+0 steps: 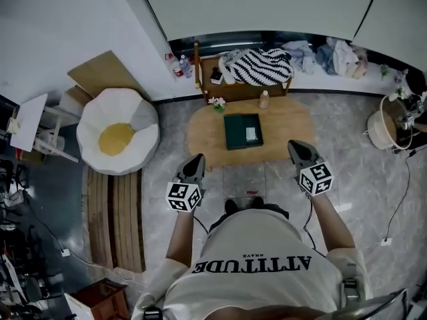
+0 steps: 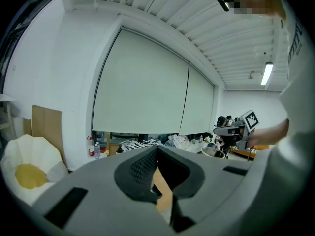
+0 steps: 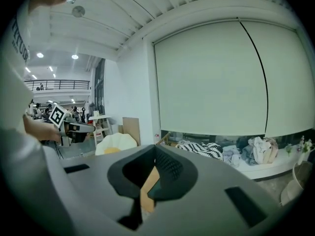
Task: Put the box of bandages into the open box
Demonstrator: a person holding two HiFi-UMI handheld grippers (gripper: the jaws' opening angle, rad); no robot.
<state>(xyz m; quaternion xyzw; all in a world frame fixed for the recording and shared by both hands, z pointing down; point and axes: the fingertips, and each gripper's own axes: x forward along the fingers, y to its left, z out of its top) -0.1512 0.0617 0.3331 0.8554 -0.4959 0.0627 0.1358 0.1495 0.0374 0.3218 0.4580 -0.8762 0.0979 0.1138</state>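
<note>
Head view overhead; both gripper views level toward striped blanket (image 3: pixel 199 149).

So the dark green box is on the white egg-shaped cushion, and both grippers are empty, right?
Not quite. The head view shows the dark green box on the oval wooden table, not on the white egg-shaped cushion, which lies apart at the left. The left gripper and right gripper are indeed empty, jaws shut.

White T-shirt (image 1: pixel 263 245), black lettering
</note>
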